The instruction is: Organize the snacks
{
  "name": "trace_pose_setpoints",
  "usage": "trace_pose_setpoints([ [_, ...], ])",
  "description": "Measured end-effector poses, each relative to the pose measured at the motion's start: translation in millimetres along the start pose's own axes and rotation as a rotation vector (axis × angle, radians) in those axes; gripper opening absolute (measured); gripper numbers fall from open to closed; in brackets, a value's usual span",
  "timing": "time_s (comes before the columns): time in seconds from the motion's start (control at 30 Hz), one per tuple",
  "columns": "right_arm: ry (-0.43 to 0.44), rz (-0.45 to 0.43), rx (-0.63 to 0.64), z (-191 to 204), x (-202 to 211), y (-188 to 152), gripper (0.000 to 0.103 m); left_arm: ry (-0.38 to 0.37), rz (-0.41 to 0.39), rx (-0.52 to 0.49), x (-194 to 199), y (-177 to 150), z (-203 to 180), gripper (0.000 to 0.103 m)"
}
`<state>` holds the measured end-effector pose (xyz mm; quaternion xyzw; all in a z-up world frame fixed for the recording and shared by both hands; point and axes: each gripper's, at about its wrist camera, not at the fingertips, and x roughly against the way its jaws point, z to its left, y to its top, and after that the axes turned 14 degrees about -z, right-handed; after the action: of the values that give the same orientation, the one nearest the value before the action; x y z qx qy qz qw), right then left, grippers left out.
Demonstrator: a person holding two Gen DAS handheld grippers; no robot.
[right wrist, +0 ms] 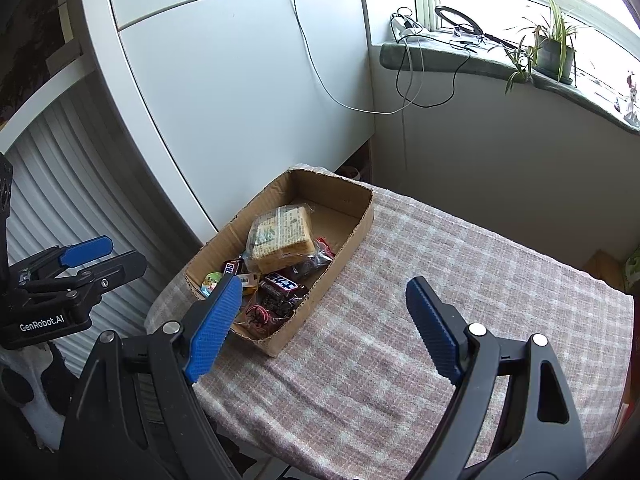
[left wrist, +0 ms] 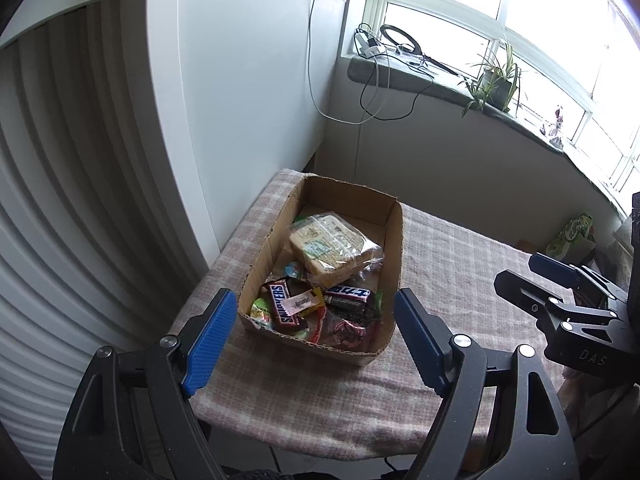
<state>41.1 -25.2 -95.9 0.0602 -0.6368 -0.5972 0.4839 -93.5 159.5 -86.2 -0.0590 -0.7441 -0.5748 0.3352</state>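
A shallow cardboard box (left wrist: 394,236) (right wrist: 362,216) sits on a table with a checked pink cloth (left wrist: 460,264) (right wrist: 400,300). Inside lie a bagged pack of wafers (left wrist: 336,248) (right wrist: 280,236), a Snickers bar (left wrist: 285,306), a dark chocolate bar (left wrist: 348,298) (right wrist: 282,283) and several small wrapped sweets. My left gripper (left wrist: 314,340) is open and empty, held above the box's near end. My right gripper (right wrist: 324,326) is open and empty, above the cloth beside the box's near right corner. Each gripper also shows in the other's view (left wrist: 560,292) (right wrist: 76,268).
A white cabinet (left wrist: 240,80) (right wrist: 248,80) stands just behind the box's left side. A windowsill (left wrist: 440,80) (right wrist: 480,64) holds cables, a ring light and a potted plant (left wrist: 496,80) (right wrist: 554,52). A green package (left wrist: 572,236) lies past the table's far right.
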Motion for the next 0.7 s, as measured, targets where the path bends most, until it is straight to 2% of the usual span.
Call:
trace_pose_setpoints([
  [0.7, -0.016, 0.004, -0.004, -1.6, -2.6, -2.4, 0.087, 0.007, 0.001, -0.019, -2.2, 0.3, -4.1, 0.081],
])
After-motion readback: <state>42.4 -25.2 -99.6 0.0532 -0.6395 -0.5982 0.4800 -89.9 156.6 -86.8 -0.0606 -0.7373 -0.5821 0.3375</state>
